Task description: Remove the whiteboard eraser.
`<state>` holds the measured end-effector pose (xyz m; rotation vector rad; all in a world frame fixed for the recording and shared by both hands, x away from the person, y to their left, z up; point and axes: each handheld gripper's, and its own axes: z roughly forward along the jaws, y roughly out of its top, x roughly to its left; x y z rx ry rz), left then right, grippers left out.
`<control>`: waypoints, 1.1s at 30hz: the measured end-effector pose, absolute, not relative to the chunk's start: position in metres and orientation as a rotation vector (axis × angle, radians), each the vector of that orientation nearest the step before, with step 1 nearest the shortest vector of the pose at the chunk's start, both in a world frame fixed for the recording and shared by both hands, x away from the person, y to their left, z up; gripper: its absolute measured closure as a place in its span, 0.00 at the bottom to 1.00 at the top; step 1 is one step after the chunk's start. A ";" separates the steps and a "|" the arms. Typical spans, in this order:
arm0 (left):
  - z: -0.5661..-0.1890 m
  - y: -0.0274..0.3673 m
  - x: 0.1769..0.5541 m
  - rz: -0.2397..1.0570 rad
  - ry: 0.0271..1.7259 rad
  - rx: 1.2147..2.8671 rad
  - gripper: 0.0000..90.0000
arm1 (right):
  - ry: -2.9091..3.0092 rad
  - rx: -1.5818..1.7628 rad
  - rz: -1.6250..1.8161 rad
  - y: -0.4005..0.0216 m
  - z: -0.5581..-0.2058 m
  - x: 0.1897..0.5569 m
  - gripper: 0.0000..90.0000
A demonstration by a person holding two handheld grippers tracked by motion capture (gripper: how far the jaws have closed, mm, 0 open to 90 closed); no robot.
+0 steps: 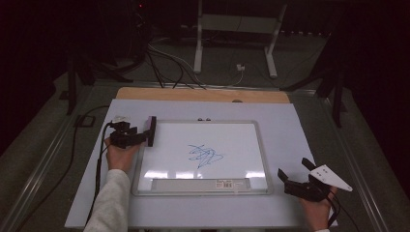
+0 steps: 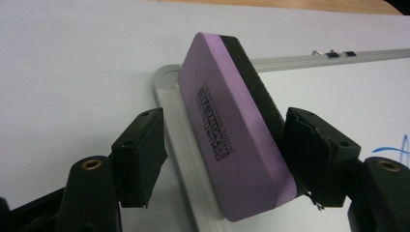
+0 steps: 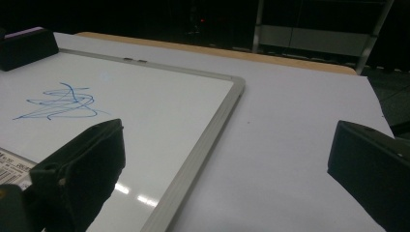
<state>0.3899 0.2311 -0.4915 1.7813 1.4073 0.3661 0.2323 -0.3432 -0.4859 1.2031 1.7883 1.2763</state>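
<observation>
A purple eraser with a black felt side stands tilted on its long edge at the whiteboard's upper left corner. My left gripper straddles it: the right jaw touches the felt, while the left jaw stands apart from the purple face. In the high view the left gripper lies at the whiteboard's left frame. A blue scribble marks the board's middle. My right gripper rests open and empty on the white table right of the board; its own view shows the eraser far off.
The whiteboard's aluminium frame rises slightly above the white tabletop. A barcode label sits on its near rail. A wooden strip edges the table's far side. Cables and white stand legs lie on the floor beyond.
</observation>
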 end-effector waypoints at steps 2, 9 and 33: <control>-0.492 0.227 0.391 0.353 1.400 1.787 0.37 | 1.788 1.204 1.276 -0.343 -0.486 0.232 0.00; -0.495 0.222 0.393 0.292 1.392 1.772 0.43 | 1.787 1.209 1.279 -0.344 -0.486 0.232 0.00; -0.500 0.210 0.394 0.360 1.394 1.901 0.46 | 1.789 1.208 1.282 -0.344 -0.486 0.233 0.00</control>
